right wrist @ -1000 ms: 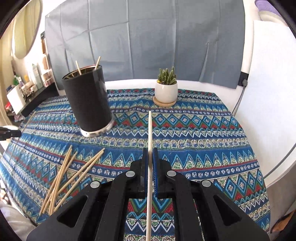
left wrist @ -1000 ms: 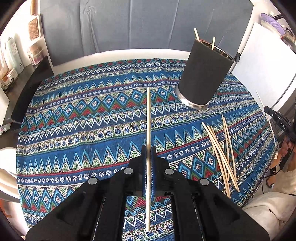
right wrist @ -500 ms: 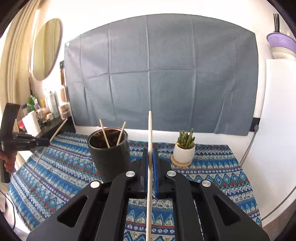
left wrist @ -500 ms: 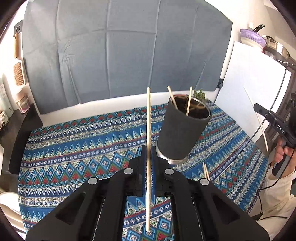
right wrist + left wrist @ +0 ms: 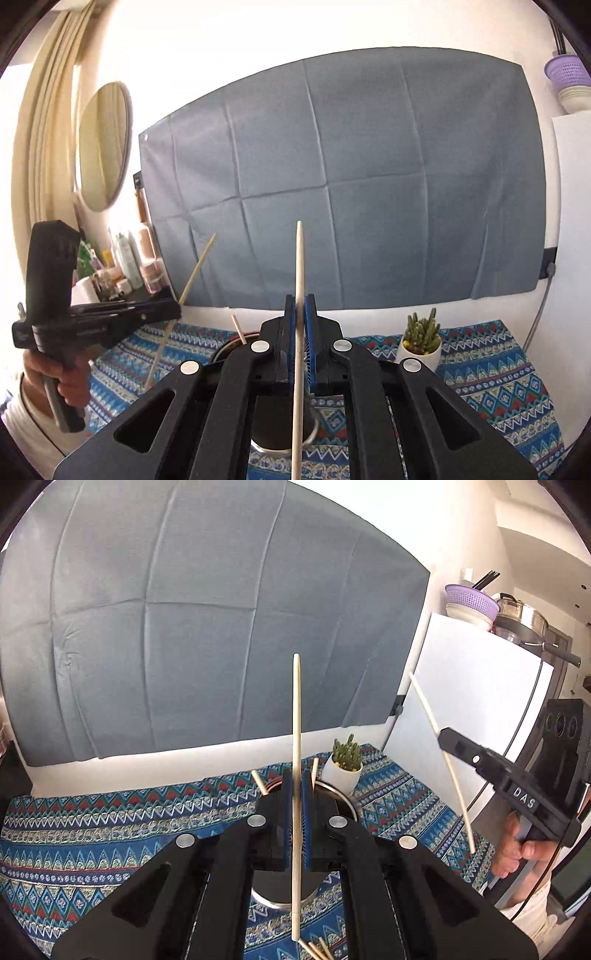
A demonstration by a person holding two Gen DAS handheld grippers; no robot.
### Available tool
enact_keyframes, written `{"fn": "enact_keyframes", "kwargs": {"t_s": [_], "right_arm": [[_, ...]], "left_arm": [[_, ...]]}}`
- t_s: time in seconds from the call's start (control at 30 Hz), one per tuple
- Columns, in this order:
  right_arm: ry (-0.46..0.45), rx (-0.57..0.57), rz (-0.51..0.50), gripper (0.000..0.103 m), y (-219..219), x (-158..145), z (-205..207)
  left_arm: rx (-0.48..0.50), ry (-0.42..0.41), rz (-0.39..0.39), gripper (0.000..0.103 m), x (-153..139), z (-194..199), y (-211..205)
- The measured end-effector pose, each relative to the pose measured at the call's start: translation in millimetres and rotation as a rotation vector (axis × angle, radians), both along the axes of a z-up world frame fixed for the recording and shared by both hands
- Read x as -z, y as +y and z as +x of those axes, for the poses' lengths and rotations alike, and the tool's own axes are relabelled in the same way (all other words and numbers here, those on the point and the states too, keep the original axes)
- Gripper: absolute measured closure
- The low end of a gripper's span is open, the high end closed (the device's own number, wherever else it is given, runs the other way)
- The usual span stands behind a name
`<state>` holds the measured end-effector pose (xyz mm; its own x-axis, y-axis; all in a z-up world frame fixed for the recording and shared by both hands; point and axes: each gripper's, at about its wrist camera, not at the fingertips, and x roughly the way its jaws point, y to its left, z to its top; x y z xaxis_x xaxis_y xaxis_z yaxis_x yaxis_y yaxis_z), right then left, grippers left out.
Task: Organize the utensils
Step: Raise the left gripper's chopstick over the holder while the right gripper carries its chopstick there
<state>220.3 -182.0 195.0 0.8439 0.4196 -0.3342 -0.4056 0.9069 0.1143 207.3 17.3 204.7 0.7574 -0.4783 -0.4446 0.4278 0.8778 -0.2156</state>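
the left claw (image 5: 294, 794) is clamped on a long pale wooden chopstick (image 5: 296, 738) that stands nearly upright between its blue pads, the top end against the grey cloth backdrop (image 5: 184, 627) and the lower end hanging below the fingers. directly under this claw sits the black cylindrical holder with a metal rim (image 5: 343, 797), mostly hidden by the claw body, with two wooden stick tips showing at its mouth. the right claw (image 5: 300, 306) is likewise closed on a second pale wooden chopstick (image 5: 299, 266), held upright above the same holder, whose rim shows just left of the fingers in the right wrist view. the holder stands on the blue patterned tablecloth (image 5: 92, 830) covering the desk, toward its back edge. a small green succulent in a white pot (image 5: 343, 764) stands near the back right corner of the desk, just beside the holder. a few more wooden sticks (image 5: 317, 950) lie on the cloth at the front edge.
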Motion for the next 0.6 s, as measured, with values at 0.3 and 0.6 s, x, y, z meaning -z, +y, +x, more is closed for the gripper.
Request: {"fn": "enact_keyframes", "kwargs": {"t_s": [0.3, 0.6], "right_arm": [[0.047, -0.071, 0.103, 0.098, 26.6, 13.0, 50.5], [0.053, -0.043, 0.267, 0.098, 33.0, 33.1, 87.0]], "left_arm": [[0.014, -0.034, -0.092, 0.098, 7.0, 38.0, -19.5], [-0.01, -0.15, -0.195, 0.098, 16.0, 48.8, -10.4]]}}
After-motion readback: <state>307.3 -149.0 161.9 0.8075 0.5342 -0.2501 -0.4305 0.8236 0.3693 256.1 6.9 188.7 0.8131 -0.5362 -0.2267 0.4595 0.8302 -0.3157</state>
